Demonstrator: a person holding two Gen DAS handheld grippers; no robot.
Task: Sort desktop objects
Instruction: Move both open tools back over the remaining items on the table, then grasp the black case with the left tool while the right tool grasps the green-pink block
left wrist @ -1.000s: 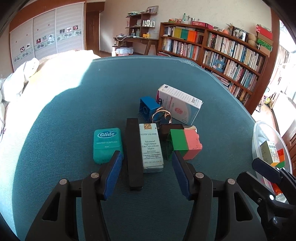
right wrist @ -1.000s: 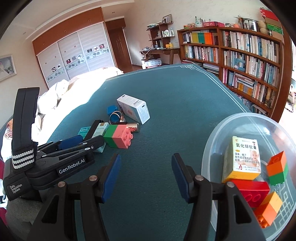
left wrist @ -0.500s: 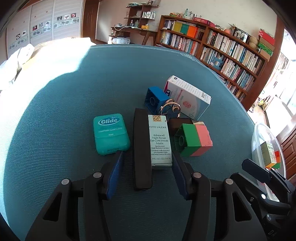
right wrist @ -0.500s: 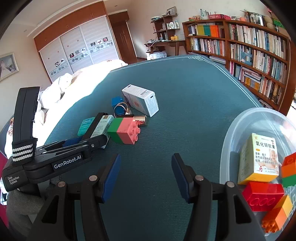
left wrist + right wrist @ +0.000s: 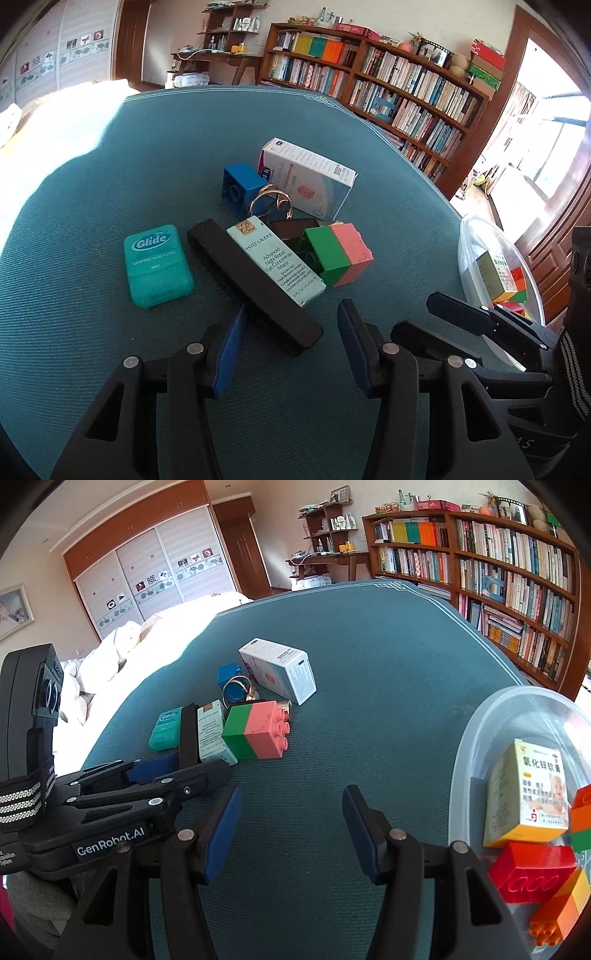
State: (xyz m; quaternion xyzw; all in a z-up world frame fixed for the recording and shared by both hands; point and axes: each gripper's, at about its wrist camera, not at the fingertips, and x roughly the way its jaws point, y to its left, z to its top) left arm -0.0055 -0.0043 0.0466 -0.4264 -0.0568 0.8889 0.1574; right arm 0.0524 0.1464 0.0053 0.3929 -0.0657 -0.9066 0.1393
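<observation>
Between the left claw (image 5: 288, 347) pads on the desk (image 5: 92, 332) lies the black bar's (image 5: 255, 284) near end; the half-open jaws have just been closing, so centre them before squeezing

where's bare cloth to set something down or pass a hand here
Free: the teal cloth between the white box and the clear tub, and left of the floss case. Crowded: the cluster around the green-pink brick.
</observation>
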